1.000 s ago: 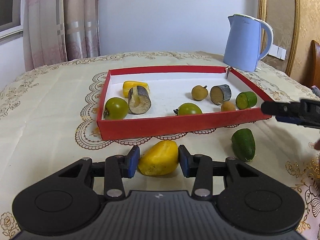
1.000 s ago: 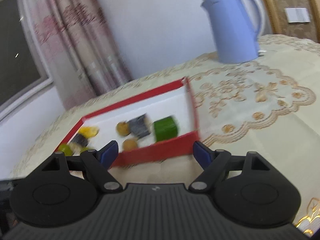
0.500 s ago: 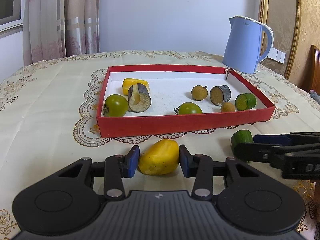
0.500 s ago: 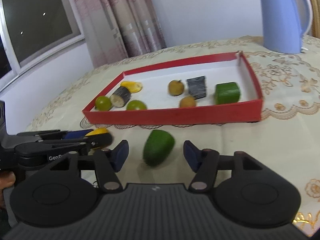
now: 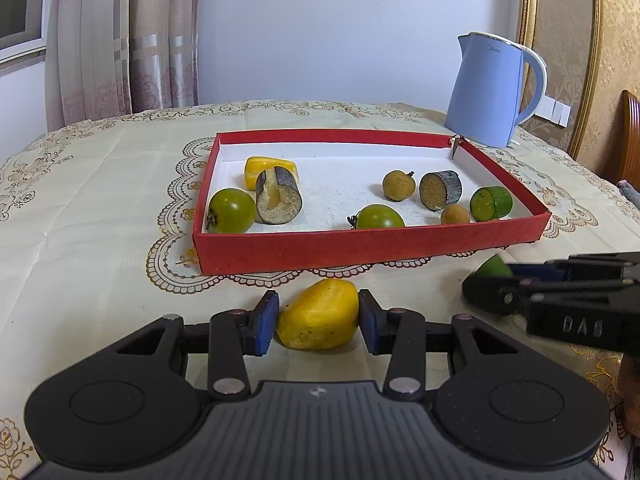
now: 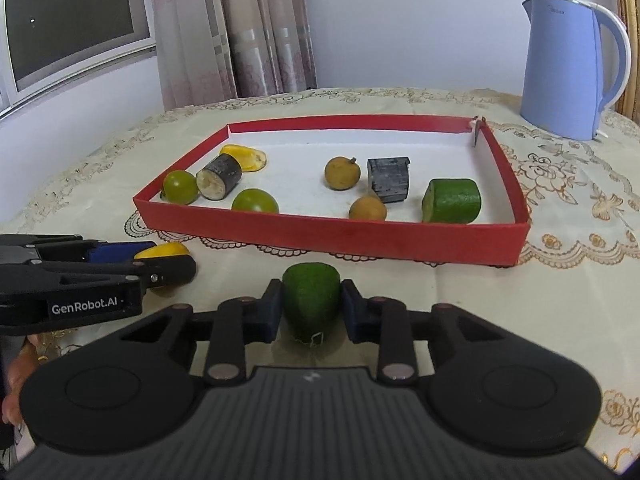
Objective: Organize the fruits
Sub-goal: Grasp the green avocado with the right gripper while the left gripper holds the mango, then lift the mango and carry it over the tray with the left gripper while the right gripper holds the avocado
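Observation:
A yellow fruit piece (image 5: 318,314) lies on the tablecloth just in front of the red tray (image 5: 360,246), and my left gripper (image 5: 318,318) is shut on it. To its right sits a green fruit piece (image 6: 311,300). My right gripper (image 6: 308,310) is shut on that one, blue pads pressing both its sides as the jaws finish closing. Both fruits still rest on the cloth. The tray holds two green tomatoes (image 5: 232,210), a yellow piece (image 5: 262,166), dark cut cylinders (image 5: 440,190), brown round fruits (image 5: 396,185) and a green cut piece (image 5: 491,203).
A blue kettle (image 5: 488,92) stands behind the tray's far right corner. Curtains (image 6: 232,32) hang behind the table. A hand (image 6: 16,372) shows at the lower left of the right wrist view. The two grippers sit side by side, close together.
My right gripper swung from the tray's right end to the green piece and closed on it. My left gripper stayed put, gripping the yellow piece.

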A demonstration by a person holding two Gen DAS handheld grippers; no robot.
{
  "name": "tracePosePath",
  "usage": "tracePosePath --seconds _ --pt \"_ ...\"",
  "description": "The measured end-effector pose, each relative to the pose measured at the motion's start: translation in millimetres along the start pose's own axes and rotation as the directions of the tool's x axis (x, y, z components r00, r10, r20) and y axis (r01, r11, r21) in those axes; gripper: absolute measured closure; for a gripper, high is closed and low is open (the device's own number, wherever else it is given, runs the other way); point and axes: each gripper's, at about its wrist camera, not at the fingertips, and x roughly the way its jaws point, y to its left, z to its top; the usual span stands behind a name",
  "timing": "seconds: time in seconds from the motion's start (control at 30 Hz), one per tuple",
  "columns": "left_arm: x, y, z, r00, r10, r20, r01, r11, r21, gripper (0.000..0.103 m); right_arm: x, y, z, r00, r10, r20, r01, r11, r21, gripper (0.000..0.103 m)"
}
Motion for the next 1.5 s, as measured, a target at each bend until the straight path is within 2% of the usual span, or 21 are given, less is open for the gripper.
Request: tracePosePath --seconds 0.23,0.43,0.63,0.8,0.9,1.03,1.27,1.5 --pt "0.1 -2.6 0.1 1.0 0.008 -0.002 -0.008 1.0 0.011 0.062 -5.9 -31.8 -1.2 0.998 -0.005 0.061 -0.004 0.989 0.148 0.074" --pt "0.0 -8.0 -0.1 1.0 0.029 -0.002 -0.029 0.999 0.038 0.062 -4.5 -53.6 -6.4 0.995 0.056 0.08 -0.075 0.962 0.264 0.074" --pt "-1.7 -18.7 -1.1 0.996 0.083 0.009 -0.084 0.993 0.078 0.062 -3.0 -57.4 -7.9 0.994 0.075 0.081 -0.095 0.952 0.29 0.074" --pt "-3.6 -19.2 -1.6 0.995 0.096 0.017 -0.097 0.993 0.075 0.062 -3.4 -58.5 -8.1 0.993 0.08 0.083 -0.102 0.949 0.297 0.074" --pt "-3.2 -21.0 -2.1 0.992 0.126 0.018 -0.127 0.988 0.082 0.062 -3.3 -58.4 -8.1 0.993 0.083 0.085 -0.105 0.948 0.301 0.074" --pt "-4.2 -20.7 -1.7 0.992 0.128 0.021 -0.129 0.988 0.079 0.062 -3.2 -58.9 -8.2 0.993 0.084 0.087 -0.107 0.947 0.303 0.074" --pt "-11.7 -25.4 0.8 0.988 0.148 0.048 -0.152 0.984 0.097 0.069 -4.2 -59.5 -8.6 0.992 0.086 0.089 -0.109 0.946 0.304 0.074" --pt "-26.0 -24.7 17.7 0.984 0.142 0.108 -0.152 0.983 0.099 0.072 -4.1 -59.5 -8.6 0.992 0.086 0.089 -0.109 0.946 0.304 0.074"
